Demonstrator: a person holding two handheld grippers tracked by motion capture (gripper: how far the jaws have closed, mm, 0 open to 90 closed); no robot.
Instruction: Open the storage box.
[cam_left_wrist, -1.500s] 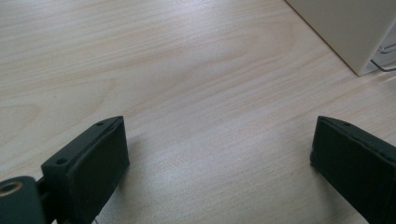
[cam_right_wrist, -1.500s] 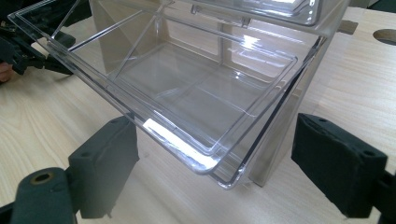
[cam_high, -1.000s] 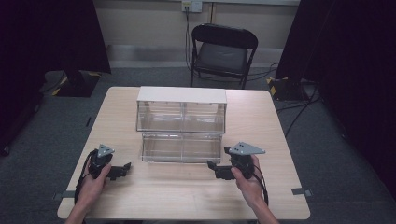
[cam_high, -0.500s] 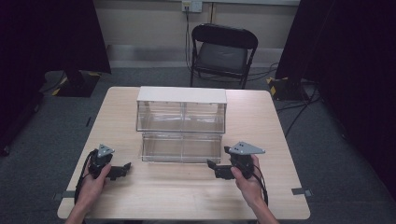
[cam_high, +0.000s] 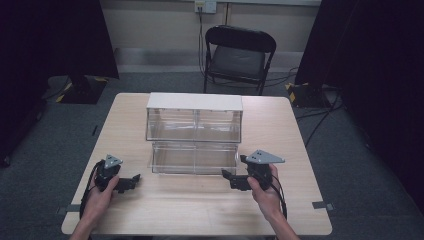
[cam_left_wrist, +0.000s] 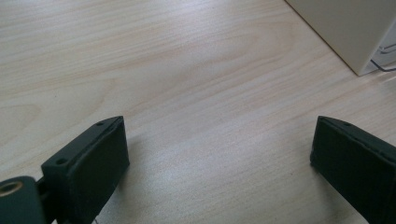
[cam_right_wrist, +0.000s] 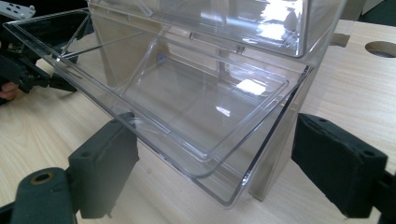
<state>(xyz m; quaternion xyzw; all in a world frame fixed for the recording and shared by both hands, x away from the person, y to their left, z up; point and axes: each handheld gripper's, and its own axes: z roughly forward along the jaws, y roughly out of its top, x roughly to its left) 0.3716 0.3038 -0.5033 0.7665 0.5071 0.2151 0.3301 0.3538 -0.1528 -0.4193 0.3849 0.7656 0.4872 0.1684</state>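
We see a wooden table (cam_high: 200, 210) with a clear two-tier drawer cabinet (cam_high: 194, 131) mid-table, white top, long axis running left-right across the table, fronts facing the person. Its lower drawer (cam_right_wrist: 187, 107) is tilted open toward us, clear front panel leaning out and down, long edge parallel to the cabinet; upper tier looks shut. Drawer appears empty.

Right gripper (cam_high: 235, 180) sits just beside the drawer's right front corner, jaws spread wide, one on each side of the drawer's rim in the right gripper view, not touching it, grasping nothing. Left gripper (cam_high: 131, 181) rests near the table's left front, apart from the cabinet, jaws released wide over bare wood, nothing between them.

Our read on progress: drawer already opened, so either the opening is done or closing is left; right gripper is placed to take the rim. No contact yet. Black folding chair (cam_high: 240, 55) behind the table, unused.
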